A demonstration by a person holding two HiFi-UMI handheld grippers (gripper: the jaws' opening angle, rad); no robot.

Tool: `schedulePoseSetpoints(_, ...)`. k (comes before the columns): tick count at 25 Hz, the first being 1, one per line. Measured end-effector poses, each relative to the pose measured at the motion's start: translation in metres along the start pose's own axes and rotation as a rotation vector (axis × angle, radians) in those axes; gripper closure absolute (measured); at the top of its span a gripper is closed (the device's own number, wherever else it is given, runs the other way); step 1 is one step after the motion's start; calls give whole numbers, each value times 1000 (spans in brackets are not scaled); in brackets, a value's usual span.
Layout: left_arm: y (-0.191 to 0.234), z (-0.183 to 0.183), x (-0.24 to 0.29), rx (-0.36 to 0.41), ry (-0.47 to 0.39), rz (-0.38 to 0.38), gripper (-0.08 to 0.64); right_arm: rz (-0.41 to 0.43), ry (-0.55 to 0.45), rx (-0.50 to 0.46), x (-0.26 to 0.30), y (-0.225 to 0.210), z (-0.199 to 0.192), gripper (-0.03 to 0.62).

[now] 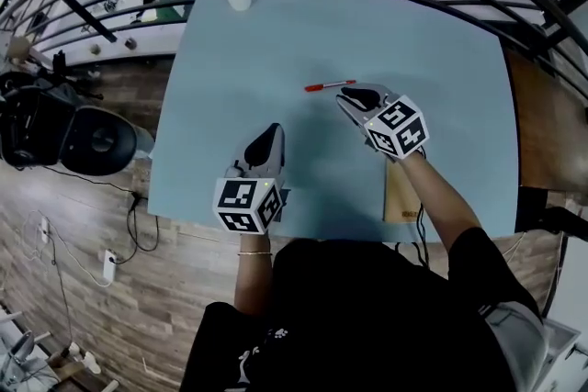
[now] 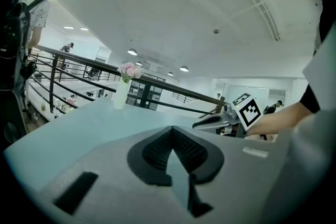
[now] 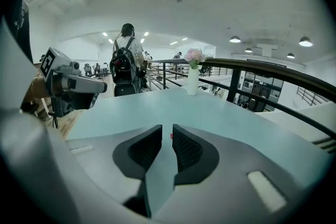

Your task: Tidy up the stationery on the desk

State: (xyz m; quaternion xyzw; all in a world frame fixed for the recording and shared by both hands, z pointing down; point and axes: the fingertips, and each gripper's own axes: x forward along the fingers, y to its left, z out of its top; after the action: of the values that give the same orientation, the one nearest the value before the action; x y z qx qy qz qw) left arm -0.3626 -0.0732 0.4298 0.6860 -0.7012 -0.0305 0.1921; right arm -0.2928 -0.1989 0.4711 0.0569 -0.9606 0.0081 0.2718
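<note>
Red pen [image 1: 329,86] is seen just off right gripper [image 1: 347,96] at 11 o'clock, long axis 9–3. Jaws held narrowly apart, empty. Left gripper [image 1: 273,133] is closed and farther off.

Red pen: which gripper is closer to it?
Right. The right gripper points its tips right beside the pen; the left gripper sits farther back, toward the desk's near edge.

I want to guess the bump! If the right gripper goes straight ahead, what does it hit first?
Probably the red pen, lying on the desk just beyond the right gripper and its slightly parted jaws.
</note>
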Motion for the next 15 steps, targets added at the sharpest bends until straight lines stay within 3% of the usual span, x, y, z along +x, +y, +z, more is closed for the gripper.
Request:
schedulePoseSetpoints(6,18,4,16,34,25,-24,561,10,104,-64,34,-21,-15,510)
schedulePoseSetpoints(15,37,-3,31,9,43,-67,561,57,224,-136,68,-33,-36,493)
